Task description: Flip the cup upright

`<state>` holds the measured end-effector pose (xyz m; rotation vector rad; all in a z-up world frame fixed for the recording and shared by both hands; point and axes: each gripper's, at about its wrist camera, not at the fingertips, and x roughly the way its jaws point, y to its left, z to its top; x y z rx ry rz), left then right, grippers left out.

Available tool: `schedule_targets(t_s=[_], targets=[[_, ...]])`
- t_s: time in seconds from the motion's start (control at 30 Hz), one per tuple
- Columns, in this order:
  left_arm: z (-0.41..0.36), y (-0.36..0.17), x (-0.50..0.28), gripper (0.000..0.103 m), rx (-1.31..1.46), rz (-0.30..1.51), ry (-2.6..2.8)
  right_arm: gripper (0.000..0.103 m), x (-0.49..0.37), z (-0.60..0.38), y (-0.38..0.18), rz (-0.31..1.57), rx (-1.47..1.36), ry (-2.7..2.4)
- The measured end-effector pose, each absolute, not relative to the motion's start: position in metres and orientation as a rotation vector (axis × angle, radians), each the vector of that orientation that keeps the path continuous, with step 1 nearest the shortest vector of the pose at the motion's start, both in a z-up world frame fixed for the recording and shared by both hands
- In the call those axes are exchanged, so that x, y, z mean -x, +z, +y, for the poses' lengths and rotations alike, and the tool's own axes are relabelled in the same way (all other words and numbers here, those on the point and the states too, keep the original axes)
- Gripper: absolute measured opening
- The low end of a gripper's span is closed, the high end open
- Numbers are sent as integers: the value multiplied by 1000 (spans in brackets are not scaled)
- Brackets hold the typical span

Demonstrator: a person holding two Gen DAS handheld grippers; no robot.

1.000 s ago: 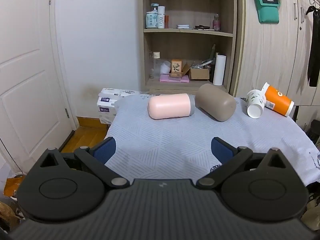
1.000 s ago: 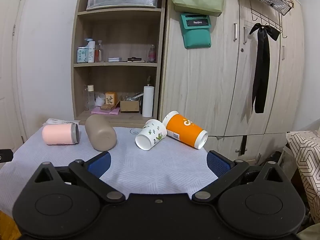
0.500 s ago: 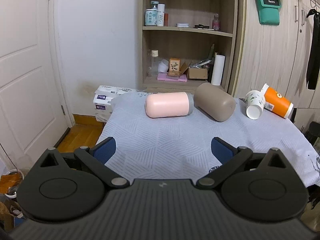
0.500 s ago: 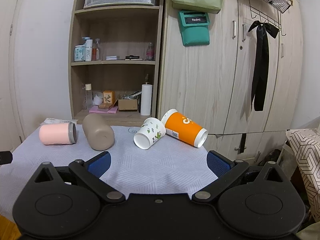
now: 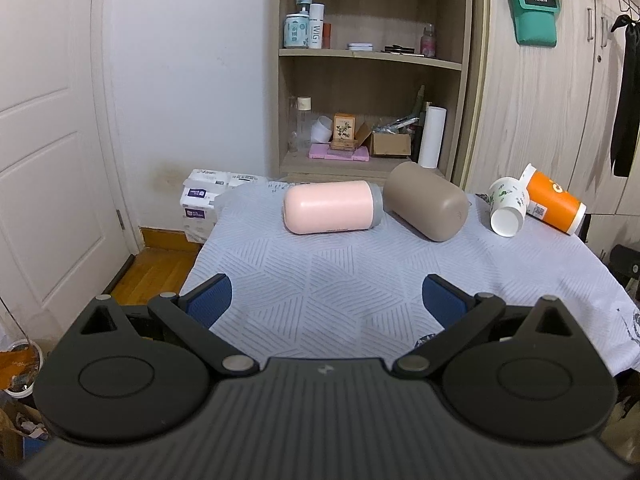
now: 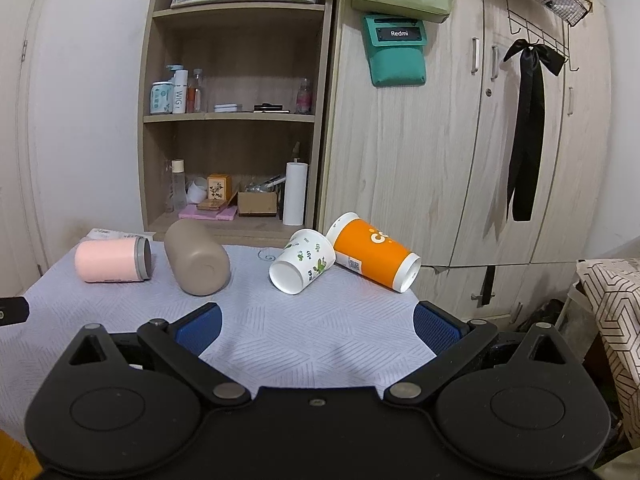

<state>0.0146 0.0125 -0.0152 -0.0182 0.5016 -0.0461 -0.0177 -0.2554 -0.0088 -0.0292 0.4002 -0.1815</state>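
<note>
Four cups lie on their sides along the far part of a cloth-covered table (image 5: 340,276): a pink cup (image 5: 330,207) (image 6: 112,261), a brown cup (image 5: 426,201) (image 6: 196,258), a white cup with green prints (image 5: 507,206) (image 6: 302,267) and an orange cup (image 5: 554,202) (image 6: 374,256). My left gripper (image 5: 326,300) is open and empty, over the near table, well short of the pink cup. My right gripper (image 6: 316,322) is open and empty, short of the white cup.
A wooden shelf unit (image 5: 372,80) with bottles and boxes stands behind the table, wardrobe doors (image 6: 460,140) to its right. A white door (image 5: 48,140) and tissue packs (image 5: 204,196) are on the left. The table's left edge drops to wood floor (image 5: 156,272).
Both grippers have tilted or risen slightly, so the cups sit a little lower in each view. Both stay open. No cup has moved.
</note>
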Motion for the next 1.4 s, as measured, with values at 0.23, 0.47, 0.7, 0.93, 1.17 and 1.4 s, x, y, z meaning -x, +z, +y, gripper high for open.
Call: schedule_targets(t_s=[0.23, 0.47, 0.7, 0.93, 1.17, 1.4], targets=[[17, -13, -14, 103, 59, 483, -43, 103, 18, -255, -9, 403, 31, -183], [17, -14, -13, 103, 63, 490, -45, 103, 17, -254, -10, 401, 35, -182], [16, -14, -11, 103, 58, 483, -47, 103, 19, -254, -11, 399, 36, -178], [16, -14, -9, 103, 56, 488, -45, 103, 19, -252, -12, 401, 39, -172], [15, -14, -9, 103, 56, 506, -47, 103, 18, -253, -13, 408, 40, -163], [9, -8, -9, 103, 27, 501, -51, 103, 13, -256, -13, 415, 40, -141]])
